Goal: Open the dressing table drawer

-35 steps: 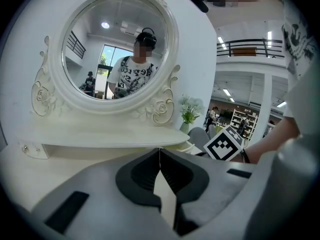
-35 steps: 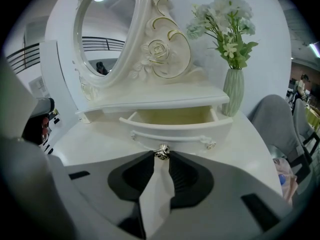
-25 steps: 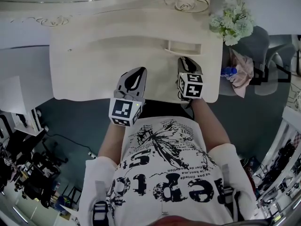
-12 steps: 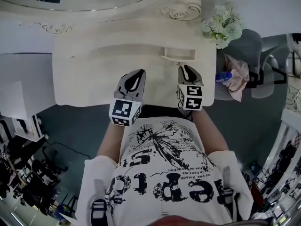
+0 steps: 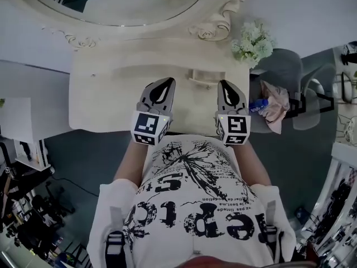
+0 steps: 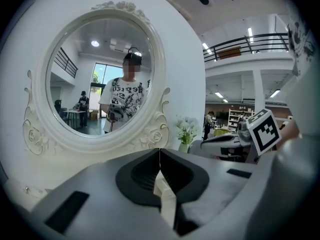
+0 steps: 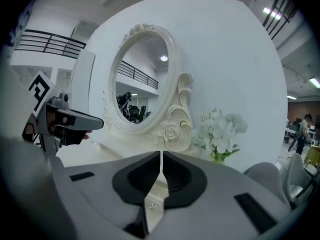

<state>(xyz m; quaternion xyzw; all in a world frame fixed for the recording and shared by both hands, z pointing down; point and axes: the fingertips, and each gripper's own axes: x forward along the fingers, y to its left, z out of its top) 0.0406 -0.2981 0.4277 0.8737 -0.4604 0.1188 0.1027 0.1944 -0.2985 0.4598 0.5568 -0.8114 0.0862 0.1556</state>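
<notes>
The cream dressing table (image 5: 106,88) stands before me under its oval mirror (image 5: 128,4); its drawer front is hidden below the front edge. My left gripper (image 5: 165,84) hovers over the tabletop near the front, its jaws together on nothing (image 6: 159,151). To its right, my right gripper (image 5: 226,86) is also over the tabletop. Its jaws are closing, the tips meet and nothing is between them (image 7: 161,155). Both point toward the mirror (image 6: 100,79), which reflects a person.
A small raised tray (image 5: 205,76) sits on the tabletop between the two gripper tips. White flowers (image 5: 251,41) stand at the table's right back corner. A grey chair (image 5: 281,71) with a pink cloth (image 5: 273,108) and a blue bottle (image 5: 257,105) stands to the right.
Both grippers have risen from the table's front edge to above the tabletop. The right gripper's jaws have come together. The mirror now shows more in the head view.
</notes>
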